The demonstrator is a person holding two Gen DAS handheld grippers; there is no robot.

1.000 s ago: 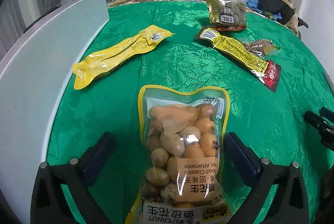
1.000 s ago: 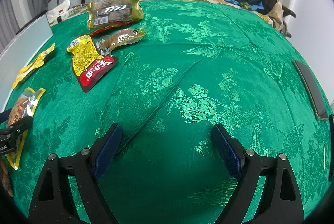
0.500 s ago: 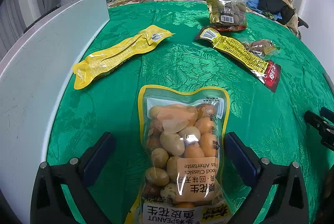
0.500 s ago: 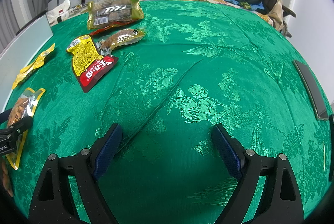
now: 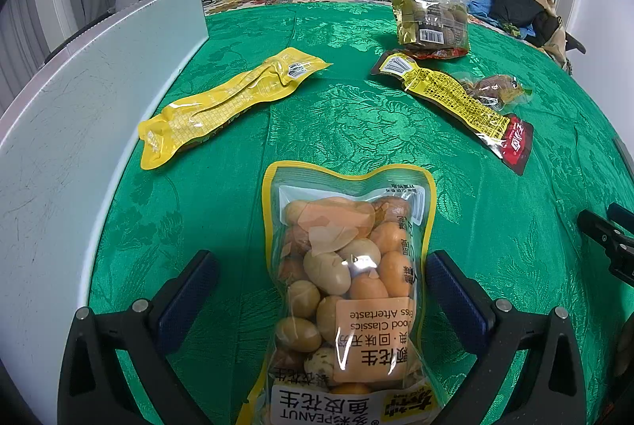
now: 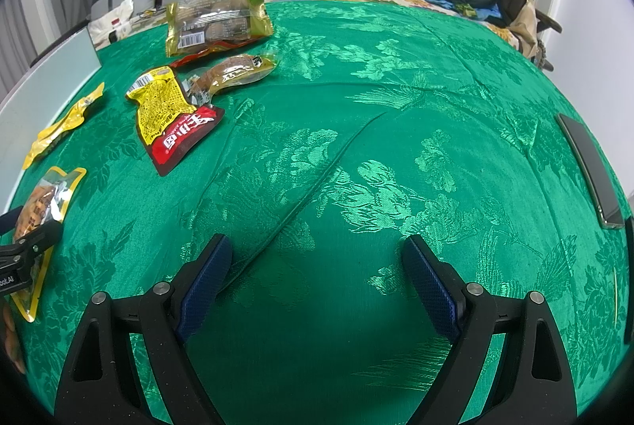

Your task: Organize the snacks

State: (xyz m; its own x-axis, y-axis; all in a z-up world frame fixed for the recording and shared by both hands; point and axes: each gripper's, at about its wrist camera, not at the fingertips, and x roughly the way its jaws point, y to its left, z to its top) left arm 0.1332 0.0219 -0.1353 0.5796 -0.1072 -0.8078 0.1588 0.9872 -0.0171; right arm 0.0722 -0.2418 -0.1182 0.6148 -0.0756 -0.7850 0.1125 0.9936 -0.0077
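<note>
My left gripper (image 5: 321, 290) stands wide open over the green tablecloth (image 5: 356, 116), its two blue-padded fingers (image 5: 186, 290) set either side of the peanut bag (image 5: 348, 290) without touching it — there is cloth showing between each pad and the bag's edges. The bag lies flat, a clear pouch with a yellow border, its printed label end nearest me and its top pointing away. Beyond it to the left lies a long yellow packet (image 5: 230, 104), close to the white board (image 5: 79, 132) that runs along the table's left edge. Farther off to the right lies a yellow-and-red packet (image 5: 455, 100), a small clear-wrapped snack (image 5: 495, 90) just beside it, and behind those a gold bag (image 5: 430, 23) with a barcode facing me.

My right gripper (image 6: 317, 266) is also spread wide, empty, over a bare stretch of the cloth with a long crease running between its fingers (image 6: 206, 278). From that side the peanut bag sits at the far left edge, partly behind the left gripper's finger, well apart from the right one. A dark flat device (image 6: 590, 163) lies near the table's right rim — I cannot tell what it is
</note>
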